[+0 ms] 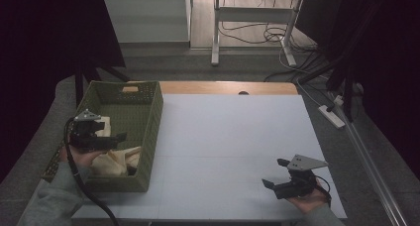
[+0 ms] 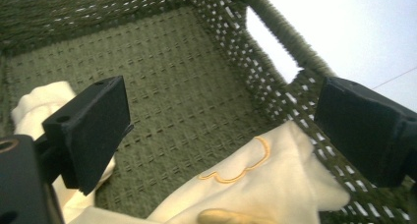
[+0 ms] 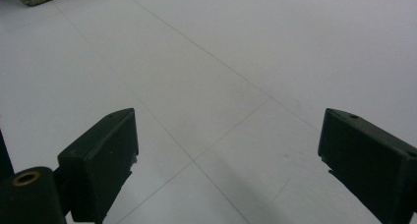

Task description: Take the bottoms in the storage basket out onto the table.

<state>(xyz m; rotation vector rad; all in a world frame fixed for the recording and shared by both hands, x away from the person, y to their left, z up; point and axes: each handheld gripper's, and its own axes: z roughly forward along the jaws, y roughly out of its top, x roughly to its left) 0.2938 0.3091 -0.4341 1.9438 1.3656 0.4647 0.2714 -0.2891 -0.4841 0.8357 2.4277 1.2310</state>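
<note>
while both jaws gape, left gripper (image 1: 113,137) hovers over cloth (image 1: 116,159) in basket (image 1: 148,132).

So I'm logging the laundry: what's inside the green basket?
Inside the green basket lies cream cloth with orange stitching, the left gripper open above it. Whatever is beneath the cloth is covered.

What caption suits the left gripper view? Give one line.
Open left claw above cream embroidered cloth inside the olive-green woven basket.

Left gripper (image 1: 111,132) and right gripper (image 1: 275,172) — both held level, jaws spread wide.
</note>
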